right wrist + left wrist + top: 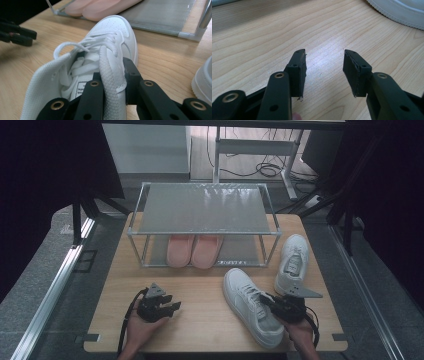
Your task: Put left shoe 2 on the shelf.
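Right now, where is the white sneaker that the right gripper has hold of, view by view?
High view: the held sneaker lies right of centre, toe toward the rack, with the right gripper at its collar.
Left gripper view: a white ribbed sole edge at the top right, probably this shoe.
Right gripper view: centre, the jaws clamped on its collar wall.
Shared landmark: the wooden tabletop.

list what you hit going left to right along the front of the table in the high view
left gripper → nearer white sneaker → right gripper, its jaws on that sneaker's collar → second white sneaker, farther back at the right
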The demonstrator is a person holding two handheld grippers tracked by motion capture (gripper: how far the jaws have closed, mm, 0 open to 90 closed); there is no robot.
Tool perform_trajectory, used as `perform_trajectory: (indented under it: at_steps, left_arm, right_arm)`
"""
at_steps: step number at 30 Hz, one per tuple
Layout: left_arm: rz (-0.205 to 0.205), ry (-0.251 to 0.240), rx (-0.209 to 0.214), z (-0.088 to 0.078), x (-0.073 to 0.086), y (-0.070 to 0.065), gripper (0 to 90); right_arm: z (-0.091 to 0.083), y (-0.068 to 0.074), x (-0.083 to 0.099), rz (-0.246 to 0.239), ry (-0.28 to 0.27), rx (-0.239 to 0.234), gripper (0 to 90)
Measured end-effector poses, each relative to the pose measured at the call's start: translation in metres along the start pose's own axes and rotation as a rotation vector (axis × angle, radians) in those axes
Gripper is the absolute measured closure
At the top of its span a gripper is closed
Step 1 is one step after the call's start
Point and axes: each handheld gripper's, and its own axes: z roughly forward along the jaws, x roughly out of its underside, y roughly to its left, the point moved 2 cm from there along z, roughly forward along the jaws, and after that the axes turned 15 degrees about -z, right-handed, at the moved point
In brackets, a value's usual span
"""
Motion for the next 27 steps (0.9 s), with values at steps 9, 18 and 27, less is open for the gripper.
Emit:
perform_trajectory:
  at_steps: [9, 18, 27]
  left_arm:
    - [0.0, 0.002, -0.002, 0.001, 0.0, 0.0, 54.5]
    - [-0.001, 0.002, -0.002, 0.001, 0.0, 0.0, 54.5]
    - [-0.002, -0.006, 0.001, -0.002, -0.002, 0.0, 54.5]
  right_arm:
    - [-0.005, 0.0, -0.005, 0.054, -0.044, -0.022, 80.5]
    - [-0.016, 0.0, -0.02, 0.104, -0.138, -0.047, 80.5]
    - [-0.03, 0.002, -0.042, 0.126, -0.234, -0.056, 80.5]
